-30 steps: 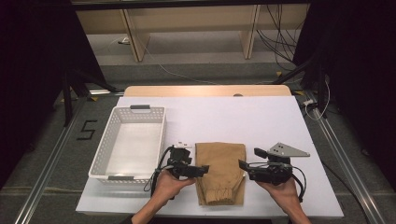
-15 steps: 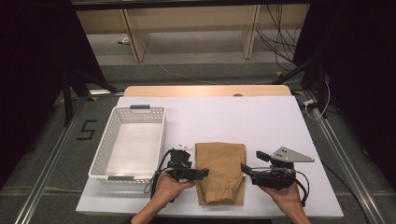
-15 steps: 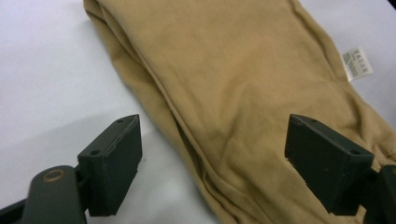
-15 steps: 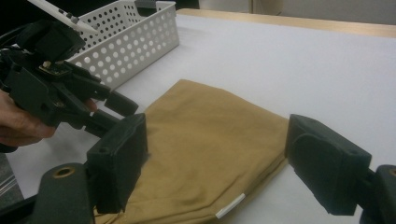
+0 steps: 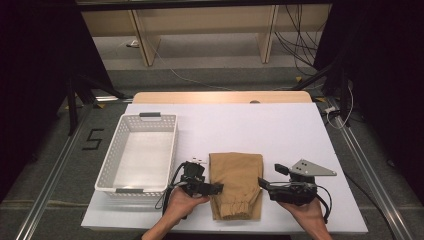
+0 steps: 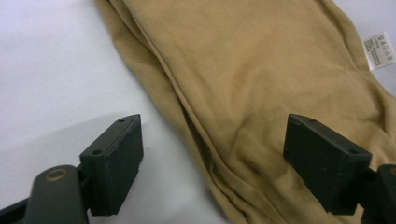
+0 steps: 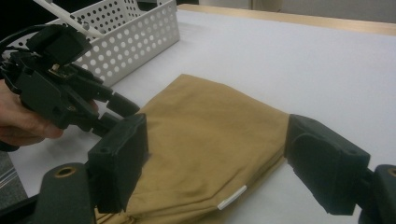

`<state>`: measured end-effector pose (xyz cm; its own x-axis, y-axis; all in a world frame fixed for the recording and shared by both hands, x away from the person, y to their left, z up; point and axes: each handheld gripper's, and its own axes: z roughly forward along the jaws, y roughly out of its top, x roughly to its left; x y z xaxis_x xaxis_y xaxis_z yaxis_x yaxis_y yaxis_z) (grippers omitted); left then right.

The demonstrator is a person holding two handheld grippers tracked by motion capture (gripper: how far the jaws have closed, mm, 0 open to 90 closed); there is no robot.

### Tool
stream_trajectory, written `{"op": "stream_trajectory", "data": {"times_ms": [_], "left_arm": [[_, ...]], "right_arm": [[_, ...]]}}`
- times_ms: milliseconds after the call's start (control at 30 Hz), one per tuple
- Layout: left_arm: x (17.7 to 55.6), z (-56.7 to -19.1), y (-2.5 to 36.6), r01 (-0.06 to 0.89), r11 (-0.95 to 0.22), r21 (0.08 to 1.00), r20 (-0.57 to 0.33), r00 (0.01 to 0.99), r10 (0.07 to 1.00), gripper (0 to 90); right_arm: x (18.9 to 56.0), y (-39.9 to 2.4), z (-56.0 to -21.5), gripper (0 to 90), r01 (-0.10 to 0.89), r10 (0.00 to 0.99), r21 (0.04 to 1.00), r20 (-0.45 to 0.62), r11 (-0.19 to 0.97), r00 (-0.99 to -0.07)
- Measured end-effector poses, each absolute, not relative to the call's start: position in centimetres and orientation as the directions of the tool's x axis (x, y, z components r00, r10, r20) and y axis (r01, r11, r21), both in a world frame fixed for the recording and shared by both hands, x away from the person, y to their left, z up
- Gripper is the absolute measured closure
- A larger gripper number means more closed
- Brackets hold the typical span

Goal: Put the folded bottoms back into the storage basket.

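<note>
A folded tan garment [image 5: 236, 185] lies flat on the white table [image 5: 260, 130] near its front edge. My left gripper [image 5: 218, 189] is at the garment's left edge, open. In the left gripper view its jaws [image 6: 215, 158] straddle that edge of the tan cloth [image 6: 247, 70], low over it, with nothing pinched. My right gripper [image 5: 261, 184] is at the garment's right edge, also open. In the right gripper view its jaws [image 7: 217, 158] frame the garment [image 7: 205, 135] with nothing clamped, and the left gripper [image 7: 60, 93] shows beyond in a hand.
A white perforated basket [image 5: 172, 145] stands empty left of the garment, close to the left hand; it also shows in the right gripper view as the basket [image 7: 126, 37]. A small white care label [image 6: 380, 49] sticks out of the cloth. Bare table lies behind and to the right.
My right gripper has drifted slightly toward the table's front edge, staying at the garment's right side. The left gripper has hardly moved. Both stay open.
</note>
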<state>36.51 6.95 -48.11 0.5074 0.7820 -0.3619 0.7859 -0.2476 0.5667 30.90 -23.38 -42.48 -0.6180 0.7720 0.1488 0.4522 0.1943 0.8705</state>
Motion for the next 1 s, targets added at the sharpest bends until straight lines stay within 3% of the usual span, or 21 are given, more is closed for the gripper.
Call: {"op": "stream_trajectory", "data": {"times_ms": [433, 733, 1000], "left_arm": [[36.1, -48.1, 5.5, 0.783, -0.264, 0.563, -0.389, 0.533, 0.751, 30.3], [36.3, -48.2, 5.1, 0.781, -0.255, 0.570, -0.404, 0.536, 0.741, 43.5], [36.8, -48.5, 5.2, 0.778, -0.235, 0.583, -0.420, 0.536, 0.732, 61.4]], "right_arm": [[30.9, -23.1, -42.6, 23.5, 0.451, 0.768, 0.869, 0.143, 0.205, -0.625], [30.9, -23.1, -42.6, 23.7, 0.449, 0.764, 0.869, 0.143, 0.208, -0.630], [30.9, -23.1, -42.6, 23.8, 0.451, 0.763, 0.868, 0.143, 0.210, -0.630]]}}
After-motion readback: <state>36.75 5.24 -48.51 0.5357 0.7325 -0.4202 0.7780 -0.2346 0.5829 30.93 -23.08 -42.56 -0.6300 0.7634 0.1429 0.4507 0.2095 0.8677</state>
